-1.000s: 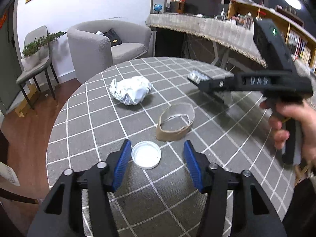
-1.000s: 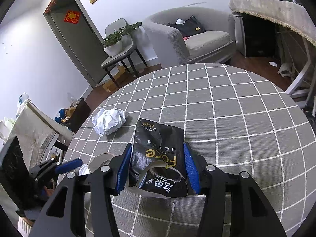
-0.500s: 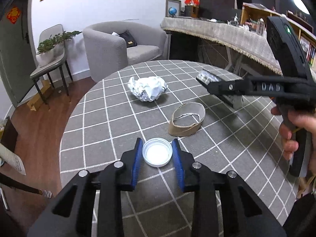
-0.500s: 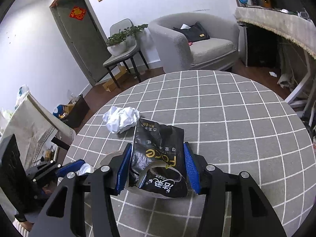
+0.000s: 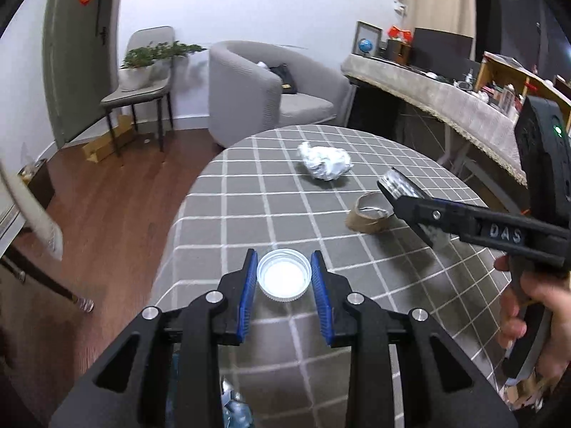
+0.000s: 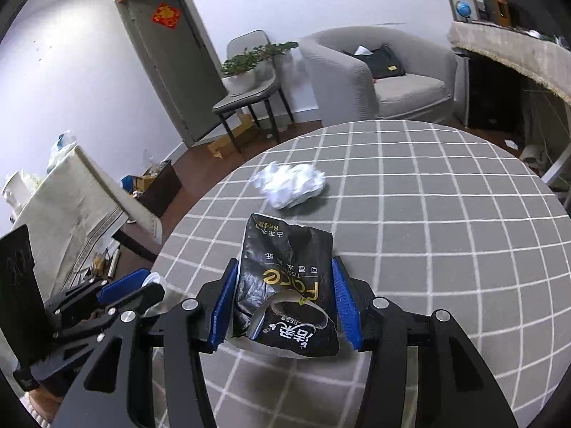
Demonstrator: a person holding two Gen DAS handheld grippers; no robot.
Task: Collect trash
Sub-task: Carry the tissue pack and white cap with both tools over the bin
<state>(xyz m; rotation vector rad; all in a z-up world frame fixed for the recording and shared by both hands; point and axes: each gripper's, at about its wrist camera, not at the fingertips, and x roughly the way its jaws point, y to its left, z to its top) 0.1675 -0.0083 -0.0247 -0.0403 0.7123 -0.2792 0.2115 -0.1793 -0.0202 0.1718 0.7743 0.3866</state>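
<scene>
My left gripper [image 5: 283,274] is shut on a white plastic lid [image 5: 283,280], its blue pads pressed against the rim, above the near left edge of the round checked table [image 5: 249,196]. My right gripper [image 6: 285,299] is shut on a crumpled black tissue wrapper [image 6: 289,285] and shows from the side in the left wrist view [image 5: 403,196], held by a hand [image 5: 535,306]. A crumpled white paper ball [image 5: 324,160] [image 6: 289,183] lies farther back on the table. A brown cardboard ring [image 5: 369,214] lies just beyond the right gripper's tips.
A grey armchair [image 5: 264,96] and a chair with a potted plant [image 5: 142,82] stand behind the table on the wooden floor. A long cloth-covered counter [image 5: 446,100] runs along the right. A beige cloth-covered object [image 6: 71,207] stands left of the table.
The left jaws closed onto the white lid and carried it toward the table's left edge. The right gripper travelled the same way with the black wrapper still in it.
</scene>
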